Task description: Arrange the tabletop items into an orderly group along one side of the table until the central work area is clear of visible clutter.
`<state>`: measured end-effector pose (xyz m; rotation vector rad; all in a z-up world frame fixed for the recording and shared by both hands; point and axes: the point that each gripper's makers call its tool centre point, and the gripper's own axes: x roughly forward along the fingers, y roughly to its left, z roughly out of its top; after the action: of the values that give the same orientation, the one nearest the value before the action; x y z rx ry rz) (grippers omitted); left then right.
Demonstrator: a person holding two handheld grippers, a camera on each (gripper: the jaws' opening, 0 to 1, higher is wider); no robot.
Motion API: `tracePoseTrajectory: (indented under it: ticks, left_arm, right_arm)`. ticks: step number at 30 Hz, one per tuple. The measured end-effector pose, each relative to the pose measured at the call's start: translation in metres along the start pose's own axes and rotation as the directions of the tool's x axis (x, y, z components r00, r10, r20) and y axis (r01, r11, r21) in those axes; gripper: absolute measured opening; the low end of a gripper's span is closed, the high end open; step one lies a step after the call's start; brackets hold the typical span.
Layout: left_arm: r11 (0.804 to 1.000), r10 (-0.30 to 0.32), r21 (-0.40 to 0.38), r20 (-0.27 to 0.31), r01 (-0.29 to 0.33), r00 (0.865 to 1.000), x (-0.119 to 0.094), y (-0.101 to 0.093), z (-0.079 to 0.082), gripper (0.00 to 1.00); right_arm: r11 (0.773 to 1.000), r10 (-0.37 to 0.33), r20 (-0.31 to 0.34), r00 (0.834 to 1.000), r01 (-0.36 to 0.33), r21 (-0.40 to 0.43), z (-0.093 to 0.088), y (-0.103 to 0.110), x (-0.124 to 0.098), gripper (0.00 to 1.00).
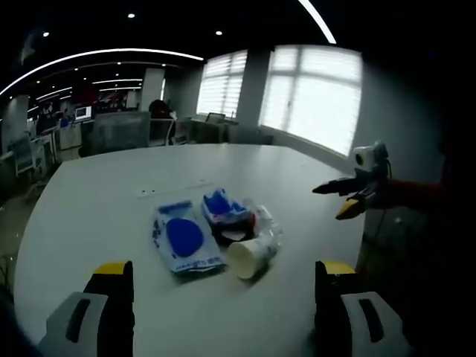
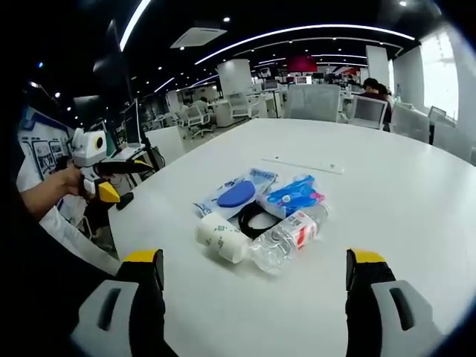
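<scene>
A small cluster of clutter lies together on the white table [image 1: 97, 201], near the edge closest to the person. In the left gripper view, a paper cup [image 1: 253, 255] lies on its side with its open mouth turned toward the camera. It touches a clear plastic water bottle [image 1: 269, 227], also lying down, with a red-and-white label. Just beside them sits a crumpled blue packet [image 1: 223, 208] and, next to that, a flat white pouch [image 1: 186, 238] printed with a large blue oval. A dark ring-shaped item [image 2: 255, 217] peeks out between the cup, bottle and packets in the right gripper view; what it is cannot be told.

The right gripper view shows the same group from the opposite side: paper cup [image 2: 220, 238], water bottle [image 2: 286, 236], blue packet [image 2: 294, 197] and white pouch [image 2: 236, 195], all resting on the table [image 2: 387, 171] and touching or overlapping one another.

The left gripper [image 1: 223, 312] hovers short of the cluster, jaws spread wide and grasping nothing. The right gripper [image 2: 253, 297] likewise stands released, its yellow-tipped jaws well apart and apart from the items. Each gripper also appears in the other's view, held by a hand at the table's edge: the right gripper [image 1: 343, 199] and the left gripper [image 2: 111, 182].

Behind the table stretches an open office with desks, chairs [image 2: 312, 100], ceiling light strips and bright windows [image 1: 316, 97].
</scene>
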<state>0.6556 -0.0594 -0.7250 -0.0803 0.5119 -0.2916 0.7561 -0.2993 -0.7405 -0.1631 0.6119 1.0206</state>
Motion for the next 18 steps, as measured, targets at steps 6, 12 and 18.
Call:
tracePoseTrajectory:
  ticks: [6, 12, 18]
  left_arm:
    - [1.0, -0.002, -0.002, 0.002, 0.002, 1.0, 0.0005, 0.0019, 0.0, 1.0]
    - [1.0, -0.002, -0.002, 0.0, 0.002, 1.0, 0.0015, 0.0022, -0.0003, 1.0]
    - [1.0, -0.006, 0.001, -0.001, 0.006, 1.0, 0.0018, 0.0005, 0.0, 1.0]
  right_arm:
    - [1.0, 0.0, 0.003, 1.0, 0.0, 0.002, 0.0015, 0.0006, 0.0006, 0.99]
    - [1.0, -0.002, 0.002, 1.0, 0.002, 0.002, 0.0017, -0.001, 0.0012, 0.99]
    - [1.0, -0.009, 0.007, 1.0, 0.009, 0.009, 0.0042, -0.0015, 0.0007, 0.98]
